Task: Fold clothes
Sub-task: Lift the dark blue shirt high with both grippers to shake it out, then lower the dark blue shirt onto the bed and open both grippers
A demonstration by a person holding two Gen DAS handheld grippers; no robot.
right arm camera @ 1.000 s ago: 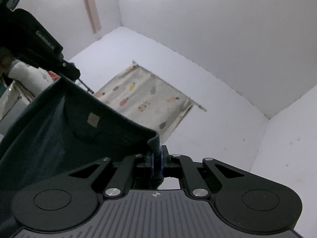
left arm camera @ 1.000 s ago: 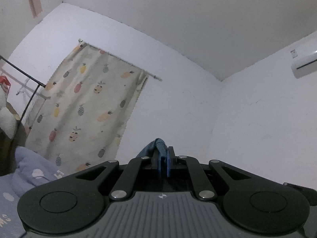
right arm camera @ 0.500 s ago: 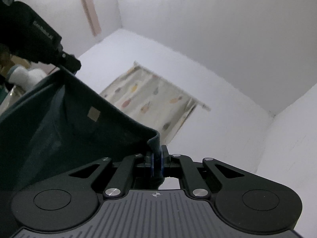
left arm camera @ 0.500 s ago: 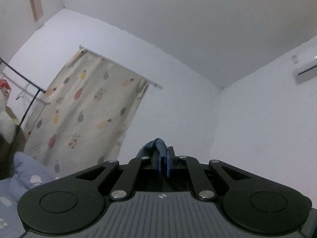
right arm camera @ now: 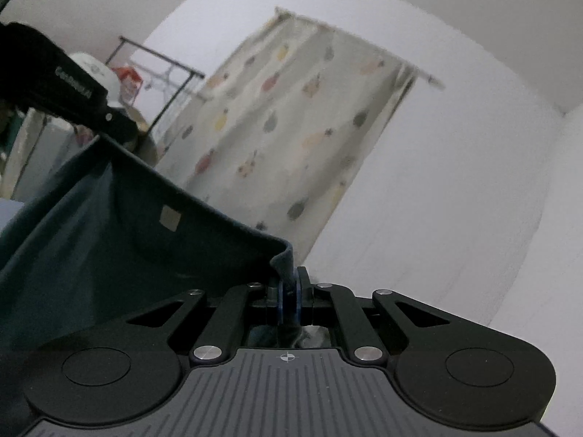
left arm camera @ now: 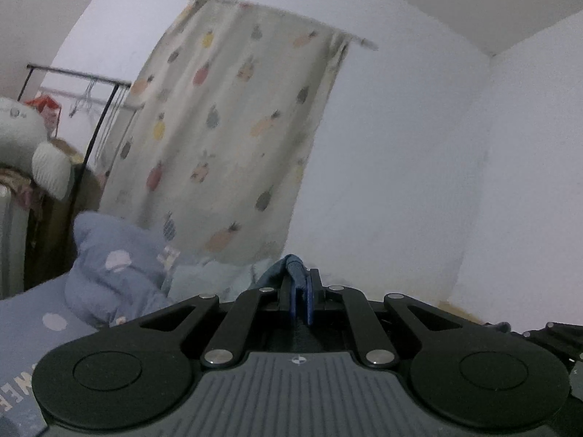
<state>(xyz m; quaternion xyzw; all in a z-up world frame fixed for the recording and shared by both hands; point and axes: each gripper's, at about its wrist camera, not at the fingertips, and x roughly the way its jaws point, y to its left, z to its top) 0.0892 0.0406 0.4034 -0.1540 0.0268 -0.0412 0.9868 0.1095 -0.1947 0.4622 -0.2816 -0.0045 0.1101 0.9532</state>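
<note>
Before a pineapple-print curtain [right arm camera: 291,123], both jaws pinch a dark garment [right arm camera: 109,225], its label [right arm camera: 169,217] unreadable

Both grippers have swung down and across the room, so the pineapple curtain [left arm camera: 233,134] now looms larger ahead, the clothes rack [left arm camera: 91,109] and the blue bedding [left arm camera: 109,273] have come into fuller view, and the ceiling has slipped away.

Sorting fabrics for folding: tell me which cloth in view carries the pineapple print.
The cream curtain hanging from the rod; the dark teal garment is plain, and the blue bedding shows only pale spots.
</note>
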